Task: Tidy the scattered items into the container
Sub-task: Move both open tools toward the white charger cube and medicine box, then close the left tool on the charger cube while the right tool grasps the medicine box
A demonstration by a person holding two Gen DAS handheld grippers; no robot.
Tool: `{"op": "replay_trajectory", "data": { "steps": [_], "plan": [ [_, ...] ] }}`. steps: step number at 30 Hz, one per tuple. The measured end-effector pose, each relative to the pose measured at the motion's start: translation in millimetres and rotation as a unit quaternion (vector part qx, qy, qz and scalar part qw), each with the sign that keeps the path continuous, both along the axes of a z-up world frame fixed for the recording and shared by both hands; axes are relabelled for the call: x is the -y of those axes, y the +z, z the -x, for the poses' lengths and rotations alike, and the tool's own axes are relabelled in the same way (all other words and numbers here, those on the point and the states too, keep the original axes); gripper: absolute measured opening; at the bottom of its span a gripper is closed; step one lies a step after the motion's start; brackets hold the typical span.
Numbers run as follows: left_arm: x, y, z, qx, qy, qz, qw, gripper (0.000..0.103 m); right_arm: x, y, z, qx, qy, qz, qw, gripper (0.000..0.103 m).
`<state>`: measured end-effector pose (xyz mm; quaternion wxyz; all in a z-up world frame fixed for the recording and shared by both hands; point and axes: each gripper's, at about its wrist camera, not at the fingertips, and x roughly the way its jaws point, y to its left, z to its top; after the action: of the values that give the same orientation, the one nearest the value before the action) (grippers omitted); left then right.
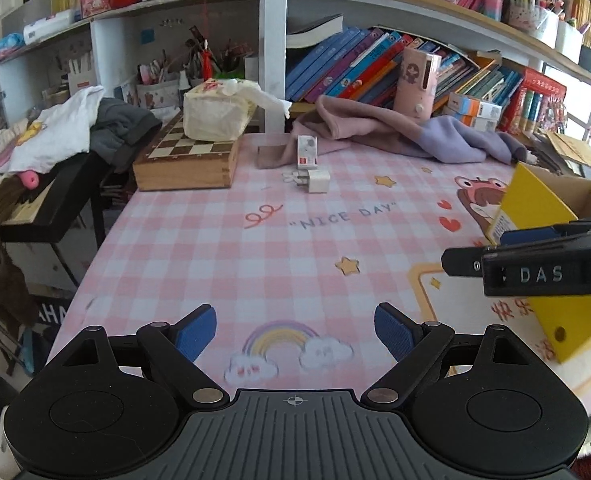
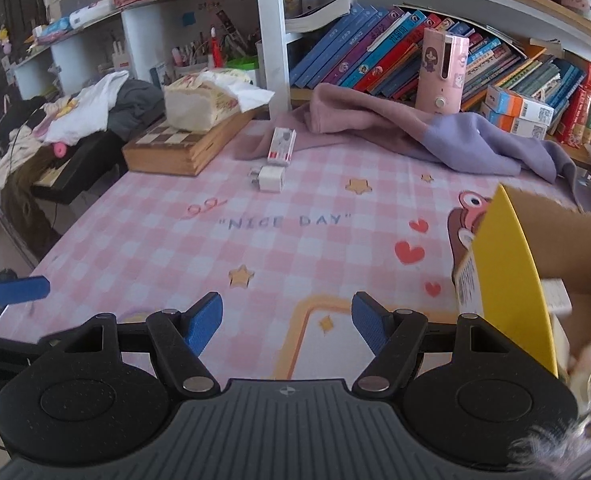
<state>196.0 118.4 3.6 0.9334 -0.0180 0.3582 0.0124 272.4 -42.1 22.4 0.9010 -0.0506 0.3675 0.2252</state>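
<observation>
A white charger plug (image 1: pixel 316 181) (image 2: pixel 269 178) lies on the pink checked tablecloth at the far middle. A small white and red box (image 1: pixel 307 152) (image 2: pixel 282 146) lies just behind it, at the edge of a pink cloth. A yellow cardboard box (image 1: pixel 543 216) (image 2: pixel 507 264) stands open at the right. My left gripper (image 1: pixel 295 334) is open and empty, low over the near cloth. My right gripper (image 2: pixel 287 322) is open and empty beside the yellow box; it also shows in the left wrist view (image 1: pixel 535 264).
A wooden chess box (image 1: pixel 187 164) with a tissue pack (image 1: pixel 215 114) on it stands far left. Pink and purple clothes (image 1: pixel 395 132) lie along the back. A pink device (image 1: pixel 417 84) and bookshelves stand behind. The table's left edge drops to a cluttered side stand (image 1: pixel 51 200).
</observation>
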Motion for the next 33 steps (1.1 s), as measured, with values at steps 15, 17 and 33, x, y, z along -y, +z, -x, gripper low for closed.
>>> {"op": "replay_trajectory", "data": {
  "steps": [15, 17, 33],
  "plan": [
    [5.5, -20.5, -114.8, 0.025, -0.048, -0.043, 0.9976, 0.087, -30.6, 7.1, -125.7, -0.022, 0.013, -0.036, 0.999, 0.069],
    [7.0, -24.7, -131.5, 0.026, -0.048, -0.039, 0.9978, 0.087, -34.0, 6.3, -143.2, -0.022, 0.017, -0.026, 0.999, 0.069],
    [15.7, -68.4, -238.4, 0.023, -0.001, 0.002, 0.9997, 0.068, -69.1, -21.2, -247.6, -0.034, 0.025, -0.022, 0.999, 0.064]
  ]
}}
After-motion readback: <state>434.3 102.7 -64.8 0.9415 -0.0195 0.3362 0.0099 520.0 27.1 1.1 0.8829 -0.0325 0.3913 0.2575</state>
